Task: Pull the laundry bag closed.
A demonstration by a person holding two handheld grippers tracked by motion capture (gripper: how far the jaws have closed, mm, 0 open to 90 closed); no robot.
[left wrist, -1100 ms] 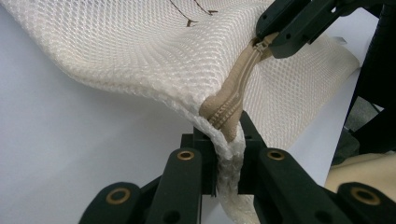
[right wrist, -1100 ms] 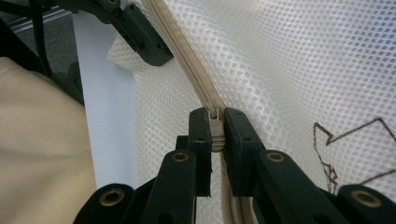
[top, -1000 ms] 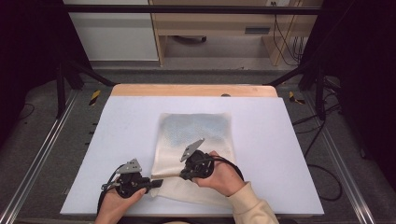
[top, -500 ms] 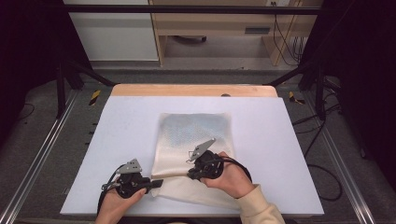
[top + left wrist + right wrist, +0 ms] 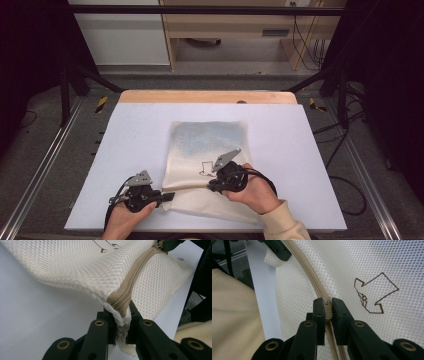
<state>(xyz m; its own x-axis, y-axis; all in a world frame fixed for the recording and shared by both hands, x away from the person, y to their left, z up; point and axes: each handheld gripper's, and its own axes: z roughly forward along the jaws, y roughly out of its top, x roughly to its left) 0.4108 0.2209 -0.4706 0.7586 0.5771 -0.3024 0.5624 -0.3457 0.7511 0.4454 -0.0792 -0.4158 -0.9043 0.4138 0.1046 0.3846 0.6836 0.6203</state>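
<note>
Your left gripper [image 5: 121, 326] pinches the limp cream mesh zip bag [image 5: 210, 145] at its corner; your right gripper [image 5: 327, 307] clamps the tan zipper pull [image 5: 326, 305]. Keep it taut.

A: State the position of the left gripper [image 5: 167, 196].

B: Near-left of the scene, held low in the left hand [image 5: 125, 220], pointing right. Its jaws are closed on the mesh bag [image 5: 210, 145] corner, at the zipper's [image 5: 126, 293] end.

A: And the right gripper [image 5: 212, 187]?

B: Near-centre, gripped by the right hand [image 5: 257, 192], forearm entering from the near edge. Its jaws are clamped on the zipper pull [image 5: 326, 308].
</note>
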